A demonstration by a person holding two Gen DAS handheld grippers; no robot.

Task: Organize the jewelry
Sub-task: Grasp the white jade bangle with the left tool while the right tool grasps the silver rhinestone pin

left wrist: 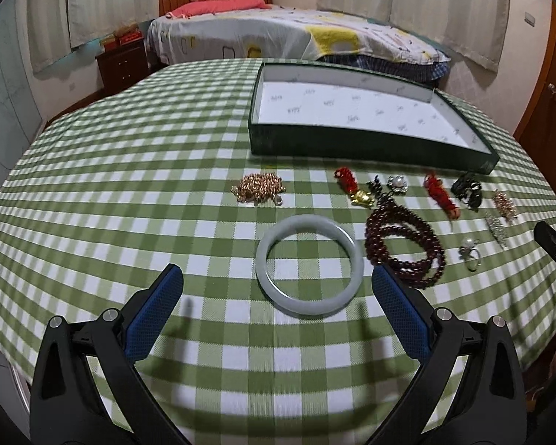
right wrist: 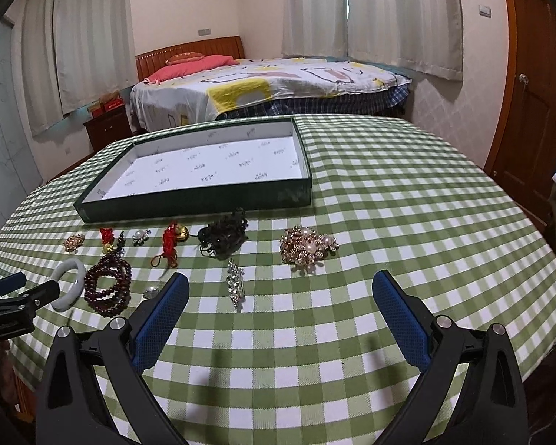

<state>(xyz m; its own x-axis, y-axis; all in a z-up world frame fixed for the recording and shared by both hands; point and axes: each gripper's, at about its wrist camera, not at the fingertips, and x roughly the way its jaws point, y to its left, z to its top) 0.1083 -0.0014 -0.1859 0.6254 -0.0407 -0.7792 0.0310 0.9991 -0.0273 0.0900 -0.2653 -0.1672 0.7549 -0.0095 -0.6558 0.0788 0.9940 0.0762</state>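
Several jewelry pieces lie on the green checked tablecloth in front of an empty dark green tray (left wrist: 367, 144) (right wrist: 196, 205) with a white lining. In the left wrist view my left gripper (left wrist: 278, 282) is open above the cloth, with a pale jade bangle (left wrist: 309, 264) just ahead between its fingers. A dark red bead bracelet (left wrist: 407, 244) lies to its right and a gold brooch (left wrist: 257, 189) beyond it. In the right wrist view my right gripper (right wrist: 280, 289) is open and empty. A silver crystal brooch (right wrist: 235, 283) and a pearl brooch (right wrist: 309, 246) lie ahead of it.
Red tassel charms (left wrist: 441, 194) (right wrist: 170, 244), a black cord bundle (right wrist: 222, 237), a small pearl clip (left wrist: 396, 183) and a ring (left wrist: 470, 252) lie in a row before the tray. A bed (right wrist: 263, 85) stands beyond the table. The left gripper shows at the far left of the right wrist view (right wrist: 15, 300).
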